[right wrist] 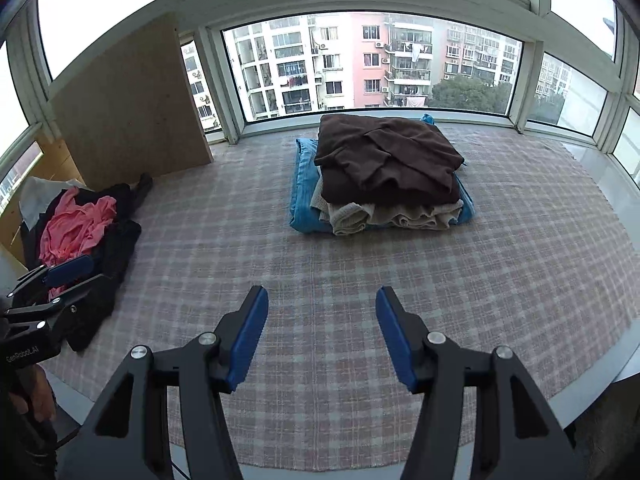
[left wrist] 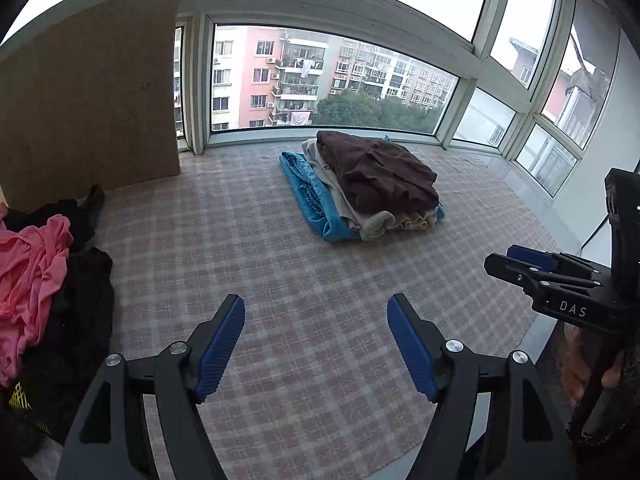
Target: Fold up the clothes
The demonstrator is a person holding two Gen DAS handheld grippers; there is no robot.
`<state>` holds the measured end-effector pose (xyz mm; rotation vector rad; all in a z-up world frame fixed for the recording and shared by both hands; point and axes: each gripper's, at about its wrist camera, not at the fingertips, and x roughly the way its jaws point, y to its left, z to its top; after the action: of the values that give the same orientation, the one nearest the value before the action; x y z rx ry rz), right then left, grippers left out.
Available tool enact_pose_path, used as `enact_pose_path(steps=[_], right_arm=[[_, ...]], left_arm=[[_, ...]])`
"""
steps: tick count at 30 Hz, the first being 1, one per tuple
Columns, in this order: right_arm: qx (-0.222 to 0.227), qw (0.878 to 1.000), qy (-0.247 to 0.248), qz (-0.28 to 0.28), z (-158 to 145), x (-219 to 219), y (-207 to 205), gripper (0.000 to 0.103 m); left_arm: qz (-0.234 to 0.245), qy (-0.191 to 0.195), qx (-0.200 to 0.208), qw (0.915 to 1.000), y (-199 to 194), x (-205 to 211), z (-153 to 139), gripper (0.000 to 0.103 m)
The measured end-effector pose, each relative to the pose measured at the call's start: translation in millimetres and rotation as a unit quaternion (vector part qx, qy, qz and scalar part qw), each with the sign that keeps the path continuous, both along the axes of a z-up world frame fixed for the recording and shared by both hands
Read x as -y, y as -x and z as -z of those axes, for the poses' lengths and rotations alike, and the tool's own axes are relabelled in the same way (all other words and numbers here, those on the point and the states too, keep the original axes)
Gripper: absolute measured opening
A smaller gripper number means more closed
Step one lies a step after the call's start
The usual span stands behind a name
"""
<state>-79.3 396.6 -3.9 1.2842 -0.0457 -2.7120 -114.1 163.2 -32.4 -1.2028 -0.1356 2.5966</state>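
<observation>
Right wrist view, we see our right tongs wide and empty, left tongs likewise, folded stack upper centre, unfolded pile left.

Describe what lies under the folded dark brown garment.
Under the folded dark brown garment lie folded beige knitwear, then a blue textured cloth. Anything lower is covered.

Both fisheye views sit just behind their own gripper's two blue-padded fingers, looking forward and steeply down across a checked cloth toward a wall of windows. Both share the folded clothes stack ahead and the loose pile at left. Each catches the other gripper at its edge, the left view nearer the pile.
</observation>
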Motion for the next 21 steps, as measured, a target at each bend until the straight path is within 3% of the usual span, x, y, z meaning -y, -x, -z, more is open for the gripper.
enact_pose_path(steps=[7,11,16,21], right_arm=[[-0.032,0.998,-0.037,0.034,-12,32,-36,0.056],[-0.046,0.996,-0.05,0.052,-19,45,-52,0.055],[-0.044,0.996,-0.048,0.065,-19,56,-68,0.056],[-0.04,0.995,-0.052,0.073,-18,65,-81,0.056]], left_arm=[[-0.007,-0.011,0.003,0.9999,-20,32,-3,0.072],[0.017,-0.001,-0.012,0.9998,-27,35,-11,0.072],[0.049,-0.018,-0.02,0.9984,-35,40,-22,0.073],[0.054,-0.005,-0.036,0.9979,-45,43,-32,0.076]])
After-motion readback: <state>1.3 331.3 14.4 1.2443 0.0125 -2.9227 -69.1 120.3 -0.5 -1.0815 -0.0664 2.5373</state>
